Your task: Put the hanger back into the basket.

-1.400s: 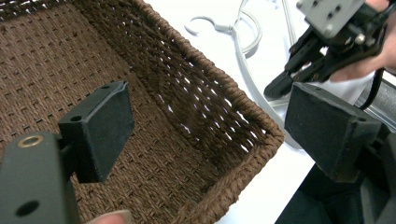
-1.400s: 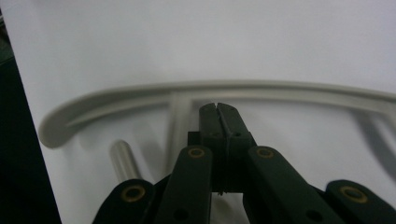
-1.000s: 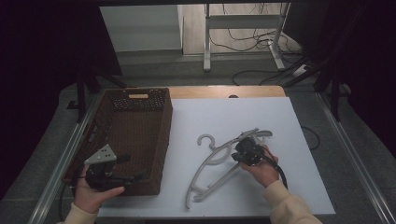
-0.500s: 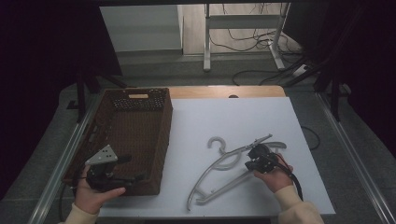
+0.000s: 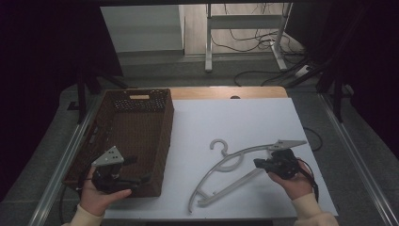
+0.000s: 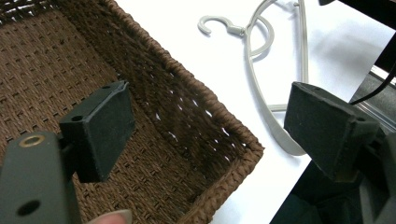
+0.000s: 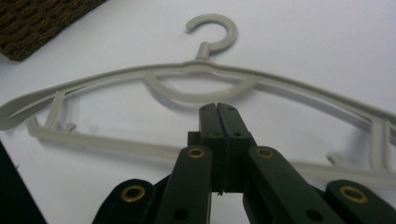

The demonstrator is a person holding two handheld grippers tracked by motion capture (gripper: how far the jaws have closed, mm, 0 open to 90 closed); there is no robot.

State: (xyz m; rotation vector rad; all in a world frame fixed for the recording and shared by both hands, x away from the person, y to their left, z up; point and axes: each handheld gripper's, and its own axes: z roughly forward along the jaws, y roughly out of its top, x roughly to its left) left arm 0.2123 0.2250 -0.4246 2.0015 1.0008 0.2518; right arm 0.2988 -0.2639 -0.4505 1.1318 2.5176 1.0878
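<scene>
Hanger (image 5: 230, 162) flat on white table (image 5: 244, 117), hook toward 12 o'clock; right gripper (image 5: 263, 164) jaws closed on its lower bar. Left gripper (image 5: 134, 169) jaws wide open, empty, over basket (image 5: 136, 127) at 9 o'clock.

basket (image 5: 141, 122) walling left, hanger (image 5: 235, 162) mid-table, far tabletop (image 5: 244, 117) open

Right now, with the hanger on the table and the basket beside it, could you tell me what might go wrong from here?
The right gripper has its jaws shut and sits at the hanger, seemingly over its lower bar; whether it clamps that bar is unclear, so a lift might leave it behind. The hanger is long, and its hook points toward the basket, so it could catch on the woven rim. The left gripper, open over the basket corner, may obstruct.
</scene>
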